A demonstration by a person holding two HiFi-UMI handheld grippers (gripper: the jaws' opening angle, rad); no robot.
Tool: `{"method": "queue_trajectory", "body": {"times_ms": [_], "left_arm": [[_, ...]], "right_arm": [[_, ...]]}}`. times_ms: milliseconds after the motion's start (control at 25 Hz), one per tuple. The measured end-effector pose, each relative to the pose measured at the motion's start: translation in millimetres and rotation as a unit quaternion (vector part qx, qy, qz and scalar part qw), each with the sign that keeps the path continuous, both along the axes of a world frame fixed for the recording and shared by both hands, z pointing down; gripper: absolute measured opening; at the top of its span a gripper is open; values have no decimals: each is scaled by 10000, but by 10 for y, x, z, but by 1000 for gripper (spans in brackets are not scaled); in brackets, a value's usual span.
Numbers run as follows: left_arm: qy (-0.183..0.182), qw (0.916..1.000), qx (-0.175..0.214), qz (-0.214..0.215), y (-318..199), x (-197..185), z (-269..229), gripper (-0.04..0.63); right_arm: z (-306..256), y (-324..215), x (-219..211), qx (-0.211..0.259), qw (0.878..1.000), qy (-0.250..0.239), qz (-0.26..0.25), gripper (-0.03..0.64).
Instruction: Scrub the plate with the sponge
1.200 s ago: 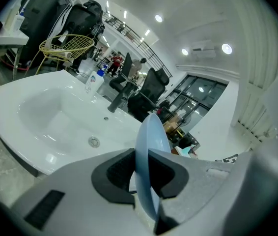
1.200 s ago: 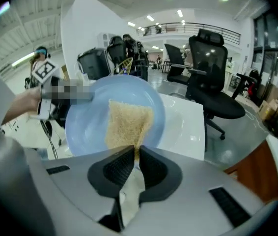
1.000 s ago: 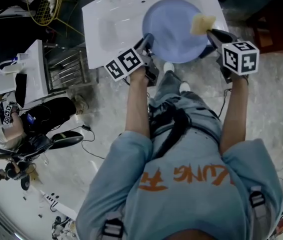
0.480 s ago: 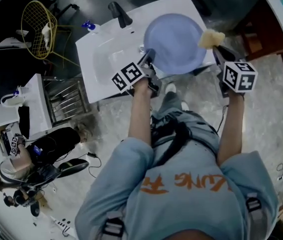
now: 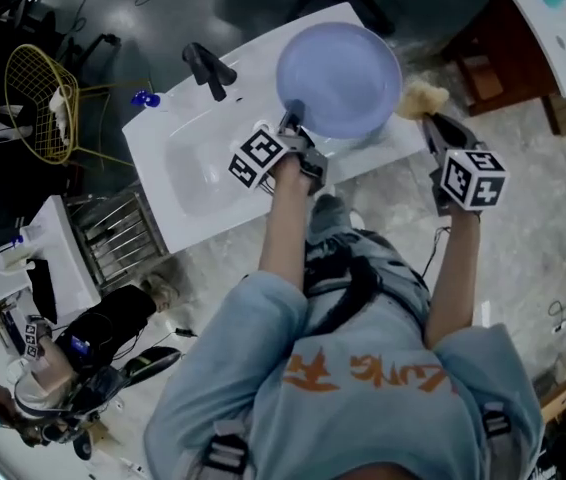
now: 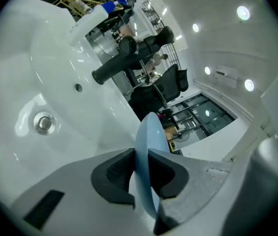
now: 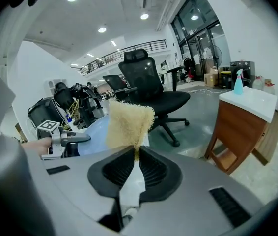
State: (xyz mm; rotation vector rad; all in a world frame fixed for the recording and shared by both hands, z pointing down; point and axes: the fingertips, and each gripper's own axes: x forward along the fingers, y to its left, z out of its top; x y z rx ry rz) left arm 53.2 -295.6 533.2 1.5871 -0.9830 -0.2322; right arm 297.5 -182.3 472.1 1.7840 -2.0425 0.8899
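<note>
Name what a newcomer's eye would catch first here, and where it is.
A big pale-blue plate, gripped by its near rim in the left hand-held gripper, above the right end of the white sink. At its right edge, the right hand-held gripper pinches a shaggy yellow sponge.

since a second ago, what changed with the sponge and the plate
The sponge moved right across the plate, from its upper right face to just off the right rim. Unchanged: the left gripper stays clamped on the plate's near rim, and the right gripper stays clamped on the sponge.
</note>
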Motion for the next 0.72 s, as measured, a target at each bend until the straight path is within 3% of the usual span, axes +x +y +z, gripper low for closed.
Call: {"method": "queue_trajectory", "body": {"times_ms": [560, 720], "left_arm": [[174, 9967, -564, -563, -781, 289, 479, 48], [407, 9945, -631, -737, -890, 380, 533, 47]], "right_arm": [[186, -416, -178, -389, 9990, 223, 9, 34], [212, -460, -202, -463, 9985, 302, -3, 34]]}}
